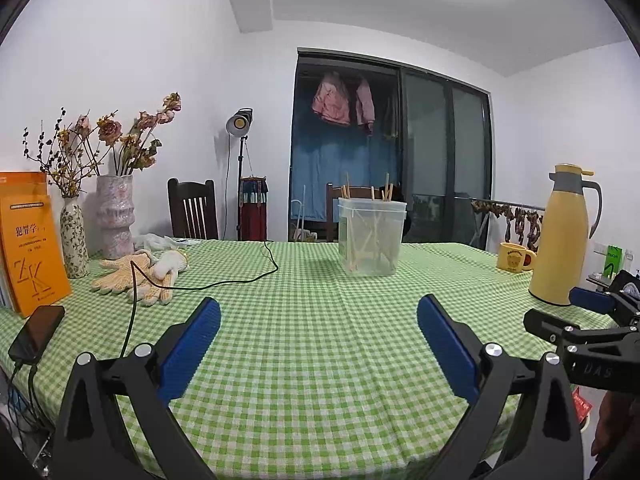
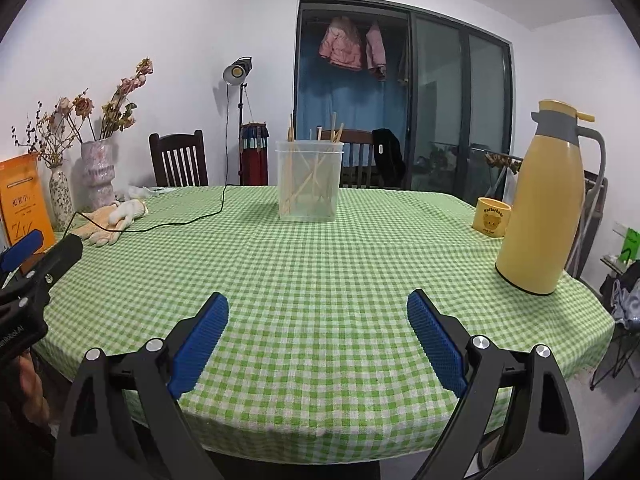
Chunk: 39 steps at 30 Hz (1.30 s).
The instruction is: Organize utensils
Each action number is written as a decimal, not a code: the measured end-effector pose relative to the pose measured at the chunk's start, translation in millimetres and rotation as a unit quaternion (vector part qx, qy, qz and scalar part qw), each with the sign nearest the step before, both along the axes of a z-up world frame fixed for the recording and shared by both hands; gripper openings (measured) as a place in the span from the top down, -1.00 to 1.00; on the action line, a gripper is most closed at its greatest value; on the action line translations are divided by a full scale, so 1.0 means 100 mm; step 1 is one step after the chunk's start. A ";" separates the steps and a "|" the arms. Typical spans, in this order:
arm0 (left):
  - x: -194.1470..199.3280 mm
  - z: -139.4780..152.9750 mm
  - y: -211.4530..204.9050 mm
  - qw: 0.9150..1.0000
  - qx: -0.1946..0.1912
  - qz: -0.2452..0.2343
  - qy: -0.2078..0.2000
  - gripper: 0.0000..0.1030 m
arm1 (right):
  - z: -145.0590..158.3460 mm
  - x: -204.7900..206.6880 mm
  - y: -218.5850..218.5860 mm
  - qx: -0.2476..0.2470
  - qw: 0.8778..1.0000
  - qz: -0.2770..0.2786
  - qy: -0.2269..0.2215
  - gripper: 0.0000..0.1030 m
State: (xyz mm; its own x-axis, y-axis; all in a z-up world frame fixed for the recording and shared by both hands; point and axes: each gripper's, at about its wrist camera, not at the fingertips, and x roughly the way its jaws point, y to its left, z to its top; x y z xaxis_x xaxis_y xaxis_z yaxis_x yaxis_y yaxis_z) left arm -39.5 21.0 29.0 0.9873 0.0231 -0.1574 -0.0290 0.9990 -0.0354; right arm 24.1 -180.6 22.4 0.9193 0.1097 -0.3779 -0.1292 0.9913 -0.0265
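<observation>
A clear plastic container [image 1: 371,236] [image 2: 309,180] stands near the far side of the green checked table, with several wooden chopsticks [image 1: 370,240] [image 2: 308,178] leaning inside it. My left gripper [image 1: 319,312] hovers open over the near part of the table, nothing between its blue pads. My right gripper [image 2: 318,304] is likewise open and empty above the near edge. In the left wrist view the right gripper [image 1: 560,312] shows at the right edge. The left gripper's tip [image 2: 38,246] shows at the left edge of the right wrist view. Both sit well short of the container.
A yellow thermos jug [image 1: 562,236] [image 2: 546,200] and a yellow mug [image 1: 514,258] [image 2: 491,217] stand at the right. Work gloves [image 1: 138,276] [image 2: 110,220], a black cable [image 1: 224,282], two vases [image 1: 114,216], an orange book [image 1: 30,248] and a phone [image 1: 38,332] occupy the left. Chairs stand behind the table.
</observation>
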 end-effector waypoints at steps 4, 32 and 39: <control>-0.01 0.00 -0.02 1.000 0.005 -0.002 -0.002 -0.86 | 0.00 -0.01 0.02 -0.004 1.000 0.004 -0.003 -0.69; -0.04 0.01 -0.03 1.000 0.010 -0.001 -0.006 -0.86 | 0.00 -0.02 0.03 -0.001 1.000 0.019 0.011 -0.79; -0.04 0.01 -0.05 1.000 0.010 -0.002 -0.008 -0.86 | -0.01 -0.02 0.03 -0.001 1.000 0.019 0.013 -0.78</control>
State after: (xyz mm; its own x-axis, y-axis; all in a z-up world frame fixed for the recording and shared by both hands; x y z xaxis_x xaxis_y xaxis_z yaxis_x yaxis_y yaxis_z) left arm -43.8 15.9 29.6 0.9897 0.0215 -0.1417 -0.0239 0.9996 -0.0151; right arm 22.3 -178.0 21.7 0.9047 0.1439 -0.4009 -0.1678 0.9855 -0.0248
